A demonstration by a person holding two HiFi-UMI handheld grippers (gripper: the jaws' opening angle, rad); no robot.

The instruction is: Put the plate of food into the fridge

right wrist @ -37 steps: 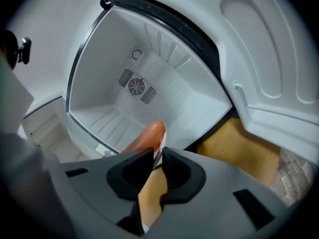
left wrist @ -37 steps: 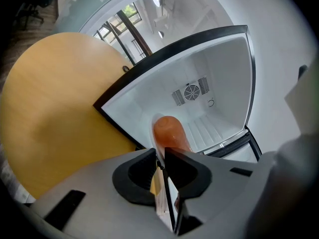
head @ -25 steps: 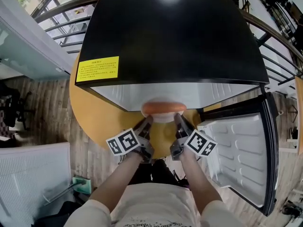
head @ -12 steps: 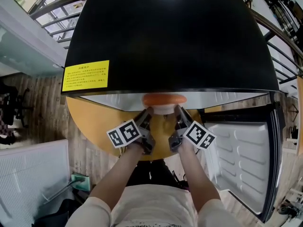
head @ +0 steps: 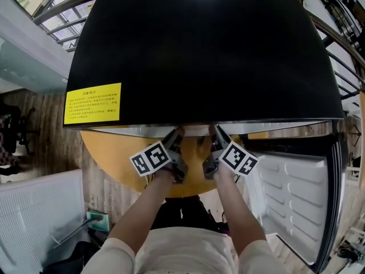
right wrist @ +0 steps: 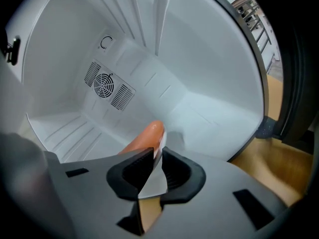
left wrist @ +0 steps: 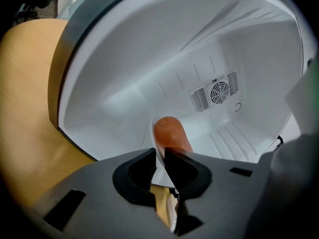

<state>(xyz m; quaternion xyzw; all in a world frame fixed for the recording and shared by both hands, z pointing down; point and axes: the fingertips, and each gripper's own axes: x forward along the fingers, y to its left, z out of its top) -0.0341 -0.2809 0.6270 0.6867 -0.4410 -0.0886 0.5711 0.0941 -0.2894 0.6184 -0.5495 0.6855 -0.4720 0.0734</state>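
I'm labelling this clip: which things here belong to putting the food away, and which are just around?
In the job: plate, sausage, fridge, open fridge door, left gripper and right gripper, both clamping the plate rim.
Just around: table, yellow sticker, railing.

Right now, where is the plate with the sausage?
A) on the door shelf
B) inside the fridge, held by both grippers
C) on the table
B: the left gripper and the right gripper each clamp the plate by its rim, and the walls of the fridge surround the sausage.
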